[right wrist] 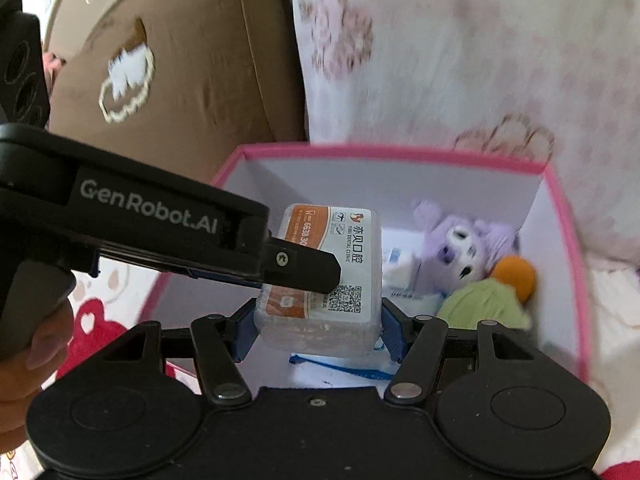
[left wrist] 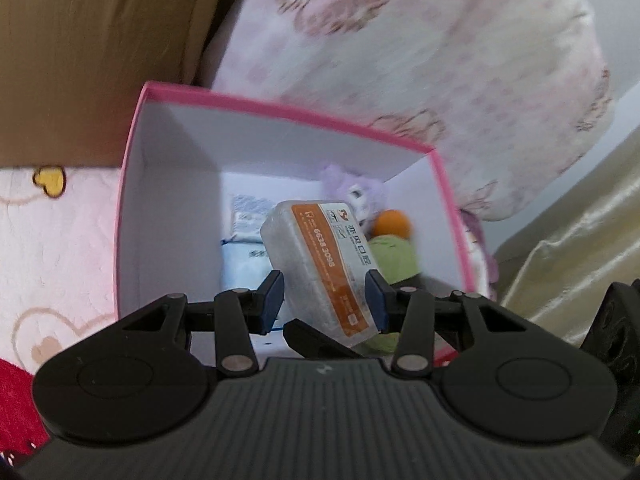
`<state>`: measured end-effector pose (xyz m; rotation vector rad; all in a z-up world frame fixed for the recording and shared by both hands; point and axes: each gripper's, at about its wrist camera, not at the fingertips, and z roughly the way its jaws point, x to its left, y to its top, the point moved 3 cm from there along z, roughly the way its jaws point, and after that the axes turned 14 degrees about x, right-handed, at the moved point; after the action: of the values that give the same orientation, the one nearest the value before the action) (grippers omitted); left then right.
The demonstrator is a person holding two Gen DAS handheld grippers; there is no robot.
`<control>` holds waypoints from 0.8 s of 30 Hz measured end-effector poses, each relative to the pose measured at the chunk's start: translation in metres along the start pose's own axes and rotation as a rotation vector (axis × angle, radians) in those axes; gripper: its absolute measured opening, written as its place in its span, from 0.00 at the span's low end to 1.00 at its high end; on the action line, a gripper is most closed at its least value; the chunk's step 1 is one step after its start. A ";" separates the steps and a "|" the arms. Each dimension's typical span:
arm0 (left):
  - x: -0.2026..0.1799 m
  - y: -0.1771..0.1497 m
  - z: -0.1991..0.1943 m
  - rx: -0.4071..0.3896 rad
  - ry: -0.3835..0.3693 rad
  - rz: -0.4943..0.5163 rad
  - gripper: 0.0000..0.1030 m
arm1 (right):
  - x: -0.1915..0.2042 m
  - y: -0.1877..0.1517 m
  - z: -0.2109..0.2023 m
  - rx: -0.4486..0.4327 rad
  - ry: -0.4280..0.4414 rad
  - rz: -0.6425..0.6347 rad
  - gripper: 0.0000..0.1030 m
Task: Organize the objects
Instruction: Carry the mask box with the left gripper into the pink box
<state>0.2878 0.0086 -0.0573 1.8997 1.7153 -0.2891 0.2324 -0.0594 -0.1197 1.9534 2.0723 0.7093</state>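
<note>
orange-and-white labelled packet (right wrist: pixel 320 276) is clamped from two sides above the pink-rimmed box (right wrist: pixel 560 216): right gripper (right wrist: pixel 318 338) pads press its sides, left gripper (left wrist: pixel 326 300) pinches its near end. purple plush toy (right wrist: pixel 464 240), orange ball (right wrist: pixel 516 274) and green cloth item (right wrist: pixel 484 304) lie inside the box.

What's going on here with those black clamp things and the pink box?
A person is tidying up with two hand-held grippers. Both the left gripper and the right gripper have their jaws closed on one clear packet with an orange label, held over the open pink box. A purple plush toy already lies inside.
</note>
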 end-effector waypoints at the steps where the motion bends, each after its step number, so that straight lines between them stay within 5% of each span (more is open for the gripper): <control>1: 0.005 0.001 0.007 0.011 0.001 -0.007 0.41 | -0.001 -0.001 0.007 0.015 0.003 0.000 0.64; 14: 0.027 0.006 0.047 0.049 0.040 -0.005 0.41 | -0.006 0.000 0.051 0.134 0.024 -0.021 0.67; 21: 0.023 -0.001 0.049 0.054 0.052 0.036 0.36 | -0.017 -0.008 0.047 0.161 0.108 -0.006 0.68; 24: 0.019 -0.002 0.054 0.048 0.119 0.058 0.34 | -0.022 -0.011 0.043 0.136 0.154 0.011 0.68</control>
<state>0.3001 -0.0034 -0.1117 2.0342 1.7403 -0.1996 0.2452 -0.0726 -0.1655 2.0419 2.2556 0.7616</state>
